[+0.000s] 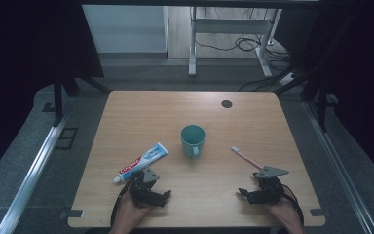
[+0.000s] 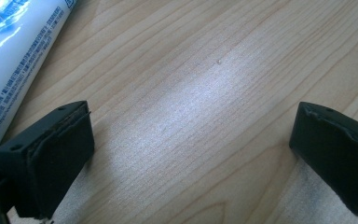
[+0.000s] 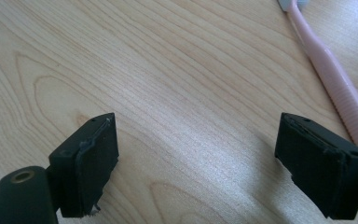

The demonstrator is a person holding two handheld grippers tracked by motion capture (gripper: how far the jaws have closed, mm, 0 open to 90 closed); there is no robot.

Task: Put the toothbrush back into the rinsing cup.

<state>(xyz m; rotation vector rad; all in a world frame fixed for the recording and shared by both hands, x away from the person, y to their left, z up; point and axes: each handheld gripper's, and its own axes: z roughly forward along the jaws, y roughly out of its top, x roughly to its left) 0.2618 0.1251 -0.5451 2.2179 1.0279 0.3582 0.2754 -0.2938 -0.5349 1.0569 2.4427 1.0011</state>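
We are resting our left gripper (image 1: 148,187) by the toothpaste (image 1: 141,162) and our right gripper (image 1: 265,187) by the pink toothbrush (image 1: 246,157), jaws wide open and holding nothing, probably getting ready to put them in the green cup (image 1: 193,140) mid-desk (image 1: 126,112).
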